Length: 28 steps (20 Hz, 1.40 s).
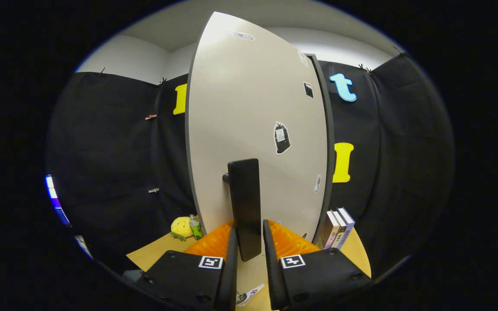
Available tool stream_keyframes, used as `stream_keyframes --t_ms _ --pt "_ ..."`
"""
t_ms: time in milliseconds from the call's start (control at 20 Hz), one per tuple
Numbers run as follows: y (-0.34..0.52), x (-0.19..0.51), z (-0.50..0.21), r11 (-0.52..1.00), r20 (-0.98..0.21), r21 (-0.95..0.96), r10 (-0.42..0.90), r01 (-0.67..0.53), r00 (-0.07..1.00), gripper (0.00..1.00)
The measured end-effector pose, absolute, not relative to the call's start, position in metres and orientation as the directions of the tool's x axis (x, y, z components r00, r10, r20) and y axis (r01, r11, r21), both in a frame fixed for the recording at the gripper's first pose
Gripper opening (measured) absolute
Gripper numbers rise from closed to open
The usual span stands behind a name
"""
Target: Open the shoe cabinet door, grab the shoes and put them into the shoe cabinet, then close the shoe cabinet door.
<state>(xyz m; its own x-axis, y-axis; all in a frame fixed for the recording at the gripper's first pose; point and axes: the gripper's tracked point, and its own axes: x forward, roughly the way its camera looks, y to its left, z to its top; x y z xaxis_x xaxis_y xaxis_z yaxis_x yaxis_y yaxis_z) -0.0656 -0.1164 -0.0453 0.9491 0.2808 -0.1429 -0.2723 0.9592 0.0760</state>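
The shoe cabinet's pale door stands right in front of me, tall and carrying a few small stickers. Its dark upright bar handle sticks out from the door on a short stub. My gripper has the lower end of this handle between its two fingers, one finger pressed against each side. A dark edge runs down the door's right side; I cannot tell whether the door is ajar.
The cabinet stands on a wooden tabletop. To the left of the door sit a yellow plush toy and a small green bottle. Three upright books lean to its right. A sticker lies on the table under the fingers.
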Motion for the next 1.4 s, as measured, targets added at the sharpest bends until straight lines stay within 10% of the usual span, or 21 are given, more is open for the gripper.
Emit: stream_keyframes --t_ms 900,1400 --pt "-0.270 -0.145 -0.002 0.986 -0.036 0.073 -0.145 0.147 0.989 0.33" --pt "-0.273 -0.168 -0.001 0.983 -0.021 0.073 -0.169 0.170 0.985 0.33"
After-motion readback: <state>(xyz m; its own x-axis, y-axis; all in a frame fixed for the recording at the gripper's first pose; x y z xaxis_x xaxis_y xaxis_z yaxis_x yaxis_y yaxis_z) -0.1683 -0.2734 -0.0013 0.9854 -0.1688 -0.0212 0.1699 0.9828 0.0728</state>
